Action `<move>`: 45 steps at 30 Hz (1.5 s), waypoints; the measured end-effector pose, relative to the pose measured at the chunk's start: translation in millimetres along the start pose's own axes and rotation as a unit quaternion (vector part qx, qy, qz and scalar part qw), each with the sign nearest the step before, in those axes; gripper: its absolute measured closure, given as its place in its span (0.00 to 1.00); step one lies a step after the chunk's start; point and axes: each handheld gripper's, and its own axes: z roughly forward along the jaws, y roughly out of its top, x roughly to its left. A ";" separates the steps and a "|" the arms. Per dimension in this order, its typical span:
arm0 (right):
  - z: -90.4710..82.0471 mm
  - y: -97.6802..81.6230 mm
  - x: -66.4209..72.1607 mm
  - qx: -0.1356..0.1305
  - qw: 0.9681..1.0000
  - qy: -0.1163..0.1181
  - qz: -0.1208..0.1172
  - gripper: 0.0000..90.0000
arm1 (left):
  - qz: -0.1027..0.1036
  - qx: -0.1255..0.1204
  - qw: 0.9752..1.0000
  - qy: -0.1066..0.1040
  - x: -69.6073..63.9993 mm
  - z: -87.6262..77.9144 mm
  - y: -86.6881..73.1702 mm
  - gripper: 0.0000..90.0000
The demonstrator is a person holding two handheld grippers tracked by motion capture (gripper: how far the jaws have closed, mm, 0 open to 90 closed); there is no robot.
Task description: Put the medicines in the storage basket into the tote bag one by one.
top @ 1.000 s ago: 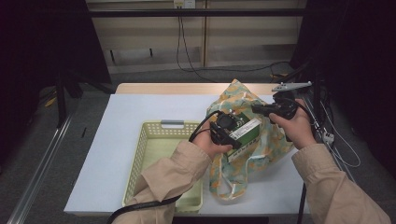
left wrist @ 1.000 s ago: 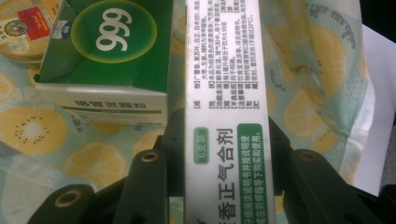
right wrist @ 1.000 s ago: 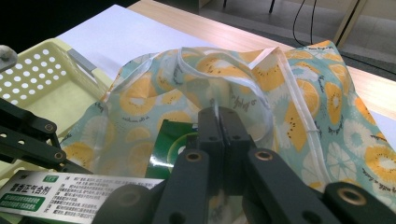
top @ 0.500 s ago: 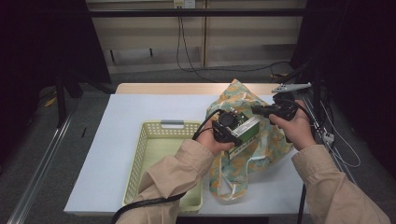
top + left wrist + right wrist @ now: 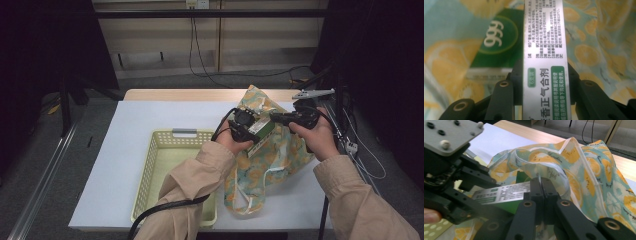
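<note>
My left gripper (image 5: 251,131) is shut on a long medicine box (image 5: 262,131), green with a white printed side (image 5: 545,37), and holds it at the mouth of a fabric bag with a lemon print (image 5: 272,160). Behind the held box, a green face marked 999 (image 5: 496,40) lies against the bag's fabric; whether it is a second box is unclear. My right gripper (image 5: 541,182) is shut on the bag's white-trimmed rim, holding it up. In the right gripper view the left gripper (image 5: 461,182) and the box (image 5: 501,192) sit just left of my shut jaws.
A pale yellow plastic basket (image 5: 185,133) stands on the white table left of the bag, partly under the left forearm. A grey tool (image 5: 312,93) lies at the table's back right corner. Cables trail off the right edge.
The left hand has carried the box a little farther up and into the bag's opening. The right hand and the bag's rim have stayed put.
</note>
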 end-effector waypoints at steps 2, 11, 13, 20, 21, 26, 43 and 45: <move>-0.7 -0.4 -1.1 0.000 1.000 0.000 0.001 0.99 | -0.003 -0.017 1.000 -0.008 -0.9 2.6 -1.7 0.65; 1.1 -3.0 -0.5 0.004 1.000 0.000 0.001 0.99 | 0.020 -0.012 1.000 -0.020 -7.9 -22.7 -5.5 0.29; 1.4 -3.8 -0.2 0.005 1.000 -0.001 0.002 0.99 | 0.024 -0.015 0.999 -0.019 -7.5 -31.9 -7.6 0.27; 0.7 -6.5 -3.0 0.007 1.000 -0.009 0.007 0.99 | 0.036 -0.009 0.999 -0.004 0.6 -60.0 -15.9 0.22; 0.7 -6.6 -3.5 0.008 1.000 -0.009 0.007 0.99 | 0.031 -0.012 0.999 0.003 2.1 -62.8 -17.4 0.22; 0.0 -7.3 -5.4 0.007 1.000 -0.012 0.010 0.99 | 0.022 -0.014 0.999 0.029 15.5 -73.3 -25.1 0.21; -7.5 -6.9 -13.0 0.004 1.000 -0.019 0.015 0.99 | 0.003 0.006 0.999 0.050 37.5 -54.3 -32.9 0.37; -8.0 -7.2 -13.3 0.003 1.000 -0.020 0.015 0.99 | 0.008 0.015 0.999 0.041 36.5 -52.3 -33.0 0.42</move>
